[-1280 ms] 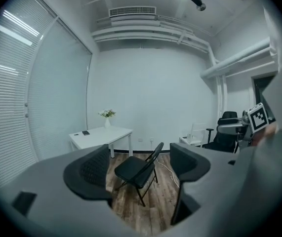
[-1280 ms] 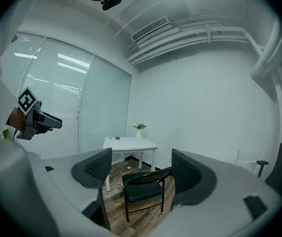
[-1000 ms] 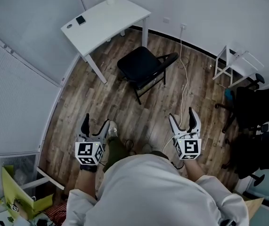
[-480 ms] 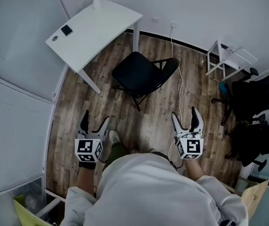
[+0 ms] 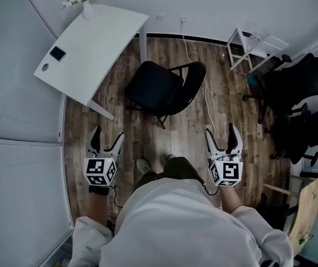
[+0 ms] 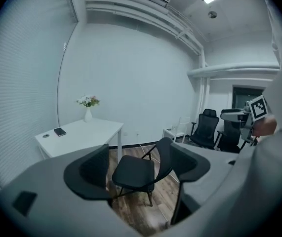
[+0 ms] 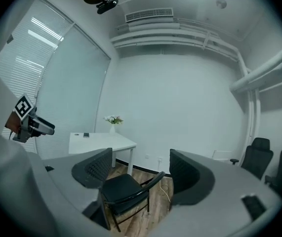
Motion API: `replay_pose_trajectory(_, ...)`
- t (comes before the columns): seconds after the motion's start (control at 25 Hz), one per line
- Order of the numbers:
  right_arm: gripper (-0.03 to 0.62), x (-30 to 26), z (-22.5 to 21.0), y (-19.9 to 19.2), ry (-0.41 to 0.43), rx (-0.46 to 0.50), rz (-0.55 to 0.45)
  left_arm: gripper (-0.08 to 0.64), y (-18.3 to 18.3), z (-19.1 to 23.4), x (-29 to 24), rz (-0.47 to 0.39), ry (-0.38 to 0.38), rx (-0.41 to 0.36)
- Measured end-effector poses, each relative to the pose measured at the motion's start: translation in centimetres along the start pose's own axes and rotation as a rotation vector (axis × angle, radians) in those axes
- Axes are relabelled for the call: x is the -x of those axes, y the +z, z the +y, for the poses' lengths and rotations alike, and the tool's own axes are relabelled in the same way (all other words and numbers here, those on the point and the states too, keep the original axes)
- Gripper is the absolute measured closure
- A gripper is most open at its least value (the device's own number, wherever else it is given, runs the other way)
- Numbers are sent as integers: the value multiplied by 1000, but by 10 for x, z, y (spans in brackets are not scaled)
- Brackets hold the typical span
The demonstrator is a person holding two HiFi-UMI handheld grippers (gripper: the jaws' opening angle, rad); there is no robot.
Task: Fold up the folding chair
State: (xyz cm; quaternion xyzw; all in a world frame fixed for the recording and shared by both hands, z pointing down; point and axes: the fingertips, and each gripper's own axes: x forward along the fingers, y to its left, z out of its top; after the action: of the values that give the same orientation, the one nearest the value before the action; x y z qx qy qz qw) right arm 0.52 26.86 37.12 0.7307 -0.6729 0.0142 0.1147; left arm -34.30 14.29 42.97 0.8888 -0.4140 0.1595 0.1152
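A black folding chair (image 5: 161, 88) stands unfolded on the wood floor beside the white desk, its backrest toward the right. It also shows between the jaws in the left gripper view as the chair (image 6: 137, 171) and in the right gripper view as the chair (image 7: 123, 191). My left gripper (image 5: 105, 141) is held open near the floor's left side, well short of the chair. My right gripper (image 5: 222, 139) is open too, nearer than the chair and to its right. Neither holds anything.
A white desk (image 5: 89, 46) with a phone and a flower vase (image 5: 84, 2) stands at the back left. A white cable (image 5: 206, 102) runs across the floor right of the chair. Black office chairs (image 5: 298, 110) and a small white stand (image 5: 248, 46) fill the right side.
The view has swung left and forward: the chair and desk sit lower and more centred. Both grippers stay open at about the same height.
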Motion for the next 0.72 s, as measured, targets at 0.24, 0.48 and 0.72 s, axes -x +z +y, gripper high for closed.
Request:
replay_pose_trajectory(0.24,222,-17,-10,4,-90,-9,9,172,1,7,-51,34,-109,-6)
replay_pose_trajectory(0.48,224,-66,-34,-7,-167,-53,13,172,3,15,-123,113,-196,-59)
replay_pose_trajectory(0.72,225,-126,-67,-35,-217,-111,55,172,-10,27,-203,226,-241,-93)
